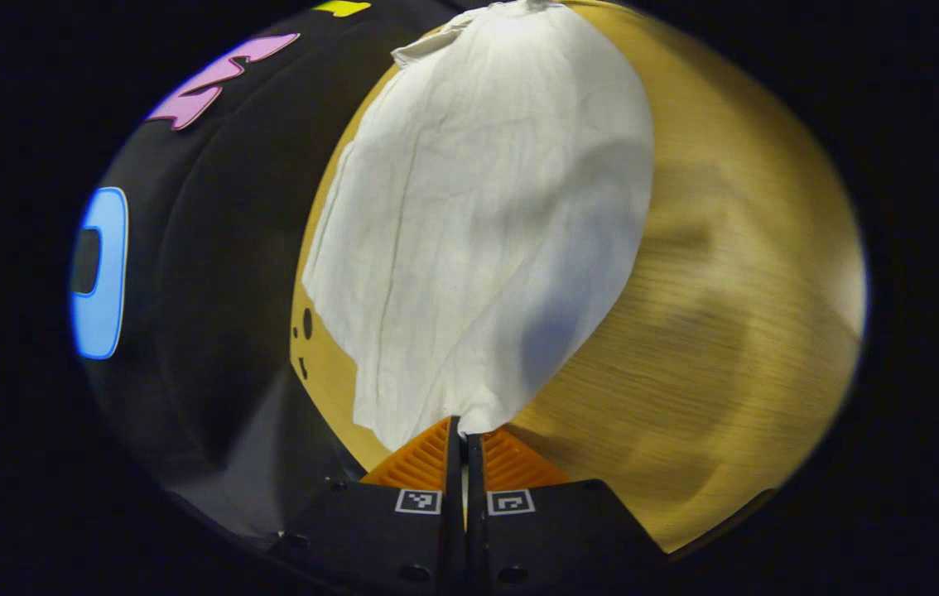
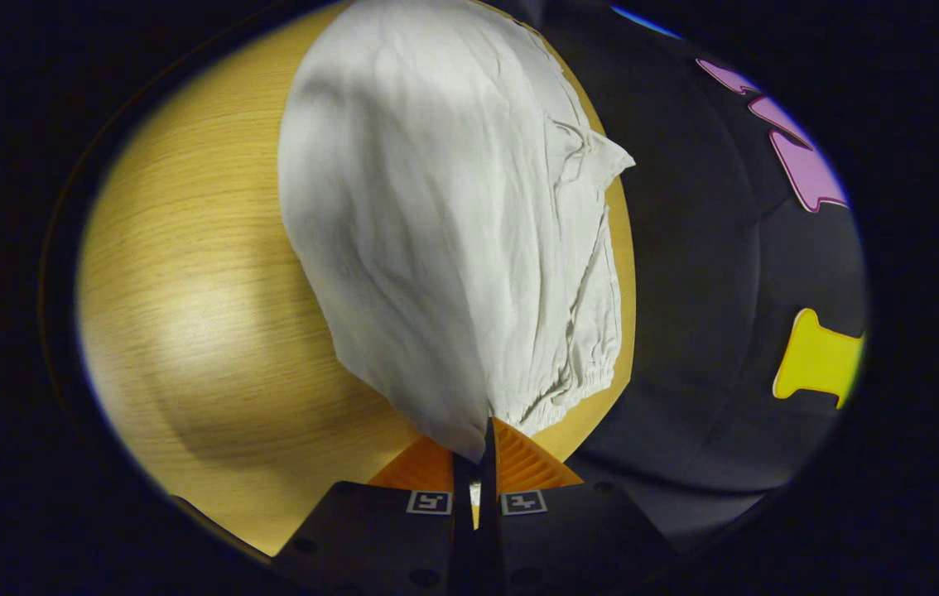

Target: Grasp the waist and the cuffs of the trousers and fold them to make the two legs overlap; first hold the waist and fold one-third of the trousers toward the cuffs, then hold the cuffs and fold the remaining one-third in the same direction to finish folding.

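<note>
1. Gripping the wrinkled white cloth trousers (image 1: 478, 223) at both ends, we are holding them stretched out above the round, wood-grain yellow counter (image 1: 726, 348). In the left gripper view the left tongs (image 1: 464, 437) are clenched on a pinch of the fabric's near edge. In the right gripper view the right tongs (image 2: 482, 443) are likewise clamped on the cloth (image 2: 436, 215), just beside a gathered, elastic-looking hem (image 2: 569, 389).

2. Judging from that gathered edge, we are probably holding the waist or a cuff on the right side; which one it is, we cannot tell for sure.

3. We are seeing these risks:
   - Each pinch is taking only a small corner of fabric, so a pull apart could drag the cloth out of one pair of tongs.
   - If only one layer is caught, the other leg may be sagging free and the two legs would not overlap cleanly.
   - The trousers are lying close to the counter's edge next to the black booth wall (image 1: 213, 273); laying them down off-centre could let part of them hang over the rim.
   - The existing creases may be getting pressed into the fold.

4. Both tongs are pointing forward along the garment from opposite ends, angled down towards the counter, with the cloth rising away from each tip.
</note>
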Motion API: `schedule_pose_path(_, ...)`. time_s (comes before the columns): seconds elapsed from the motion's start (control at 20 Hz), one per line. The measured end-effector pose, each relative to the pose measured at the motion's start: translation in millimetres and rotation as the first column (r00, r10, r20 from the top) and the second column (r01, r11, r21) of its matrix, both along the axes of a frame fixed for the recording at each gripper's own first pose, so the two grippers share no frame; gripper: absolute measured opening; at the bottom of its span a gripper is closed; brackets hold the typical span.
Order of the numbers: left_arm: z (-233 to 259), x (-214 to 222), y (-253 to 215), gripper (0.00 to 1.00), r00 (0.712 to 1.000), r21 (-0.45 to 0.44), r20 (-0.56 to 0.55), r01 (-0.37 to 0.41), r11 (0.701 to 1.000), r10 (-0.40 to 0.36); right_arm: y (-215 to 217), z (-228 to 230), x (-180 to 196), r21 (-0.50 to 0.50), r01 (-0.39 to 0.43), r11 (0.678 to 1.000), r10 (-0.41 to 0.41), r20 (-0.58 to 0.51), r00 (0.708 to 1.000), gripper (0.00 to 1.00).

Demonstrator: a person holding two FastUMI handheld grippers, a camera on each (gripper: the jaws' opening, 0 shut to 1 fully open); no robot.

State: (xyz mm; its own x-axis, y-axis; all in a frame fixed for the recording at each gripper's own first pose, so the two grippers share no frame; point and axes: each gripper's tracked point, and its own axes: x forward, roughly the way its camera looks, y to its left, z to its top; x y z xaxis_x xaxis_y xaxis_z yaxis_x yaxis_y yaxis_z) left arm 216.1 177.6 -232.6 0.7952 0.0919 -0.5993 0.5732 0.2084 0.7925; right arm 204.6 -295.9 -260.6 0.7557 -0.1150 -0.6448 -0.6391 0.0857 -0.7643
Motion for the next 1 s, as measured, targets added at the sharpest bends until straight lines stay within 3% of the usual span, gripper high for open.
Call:
schedule_pose_path(0.4, 54.5, 29.6, 3.8, 0.06, 0.989, -0.017, 0.145, -0.006, 1.0, 0.009, 4.3, 42.6, 17.5, 0.095, 0.077, 0.992, -0.088, 0.115, 0.989, 0.06)
schedule_pose_path(0.65, 112.3, 69.9, 2.6, 0.06, 0.967, -0.037, 0.255, 0.002, 0.999, 0.007, 6.7, 88.0, 48.9, 0.195, 0.141, 0.971, -0.181, 0.208, 0.961, 0.06)
schedule_pose_path(0.85, 157.9, 114.3, 8.0, 0.06, 0.933, -0.074, 0.355, -0.041, 0.996, 0.065, 3.1, 120.1, 79.7, 0.331, 0.221, 0.917, -0.313, 0.256, 0.915, 0.06)
schedule_pose_path(1.0, 174.0, 152.8, 1.0, 0.05, 0.921, -0.122, 0.373, -0.07, 0.99, 0.111, 5.9, 132.5, 114.4, 0.449, 0.282, 0.848, -0.424, 0.255, 0.869, 0.06)
